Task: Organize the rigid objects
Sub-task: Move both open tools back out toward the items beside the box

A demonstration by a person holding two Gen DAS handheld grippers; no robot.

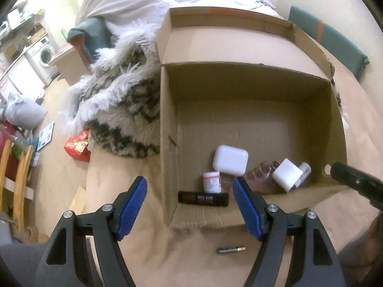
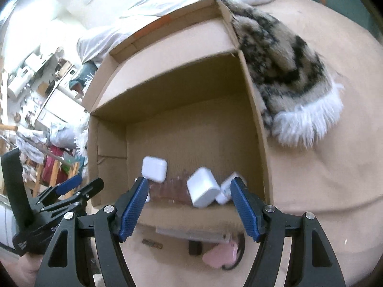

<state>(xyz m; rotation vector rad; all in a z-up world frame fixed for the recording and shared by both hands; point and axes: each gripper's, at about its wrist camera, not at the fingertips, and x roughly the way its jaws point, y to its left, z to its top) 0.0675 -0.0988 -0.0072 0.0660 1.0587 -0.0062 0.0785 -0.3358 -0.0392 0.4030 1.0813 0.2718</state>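
An open cardboard box [image 1: 167, 124] [image 2: 253, 110] sits on a tan bedsheet. Inside, near its front wall, lie a white earbud case [image 1: 230, 159] [image 2: 154, 168], a white charger cube [image 1: 287, 174] [image 2: 202, 187], a small white pill bottle [image 1: 211, 181], a black rectangular bar [image 1: 203, 199] and a clear pinkish container [image 1: 259, 177] [image 2: 172, 189]. A battery [image 1: 231, 250] [image 2: 152, 243] lies on the sheet outside the box. My left gripper [image 1: 190, 206] is open and empty over the box's front left corner. My right gripper [image 2: 189, 209] is open and empty above the front wall.
A furry patterned blanket [image 1: 119, 110] [image 2: 287, 71] lies behind and beside the box. A pink object [image 2: 219, 257] and a flat grey bar [image 2: 191, 234] lie on the sheet before the box. A red packet [image 1: 77, 147] sits at the bed edge. The room's floor and furniture are at left.
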